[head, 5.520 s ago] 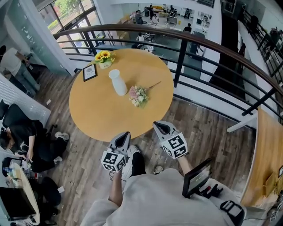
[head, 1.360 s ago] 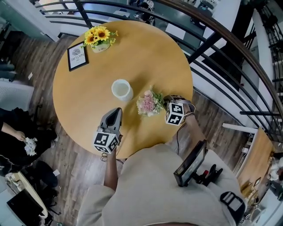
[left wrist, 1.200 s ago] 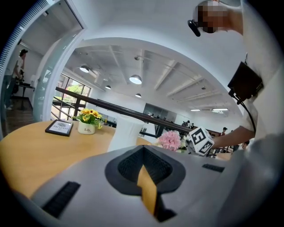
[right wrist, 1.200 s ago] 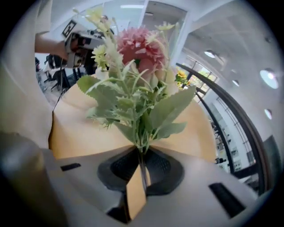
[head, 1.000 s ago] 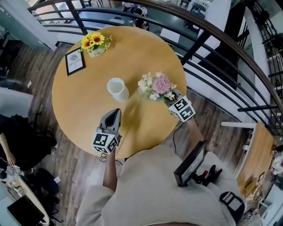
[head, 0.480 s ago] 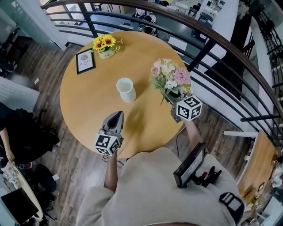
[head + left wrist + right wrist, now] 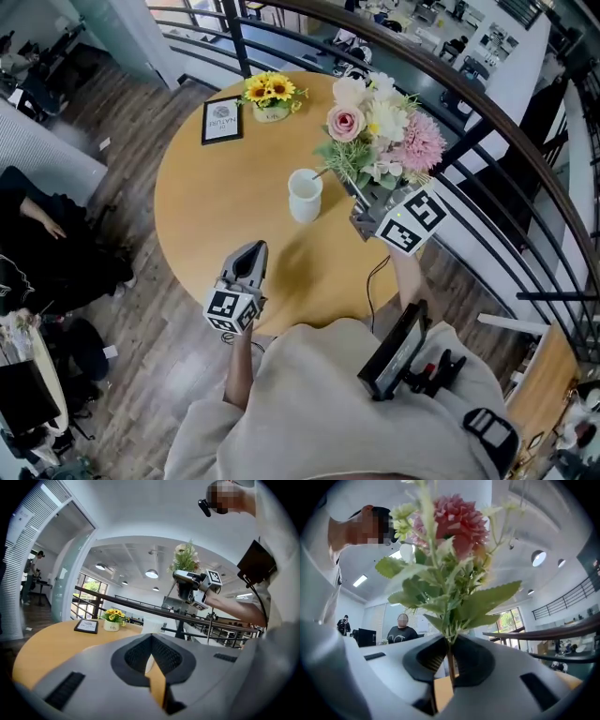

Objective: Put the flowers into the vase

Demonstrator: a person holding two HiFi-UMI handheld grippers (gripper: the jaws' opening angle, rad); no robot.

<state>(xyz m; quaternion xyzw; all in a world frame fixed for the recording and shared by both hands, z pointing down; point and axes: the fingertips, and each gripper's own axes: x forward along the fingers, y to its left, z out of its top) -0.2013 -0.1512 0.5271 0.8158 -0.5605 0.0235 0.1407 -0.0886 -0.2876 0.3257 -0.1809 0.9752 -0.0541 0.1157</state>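
Flowers (image 7: pixel 380 131) had risen from the table (image 7: pixel 206 206), pinched by the right claw (image 7: pixel 364 211). Tilted stems might miss the vase (image 7: pixel 305 195).

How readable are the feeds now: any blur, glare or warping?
Head view: sharp and evenly lit; the flowers loom large near the lens. Left gripper view: table crisp, own jaws blurred, corners dark. Right gripper view: flowers slightly soft, filling the frame, edges warped.
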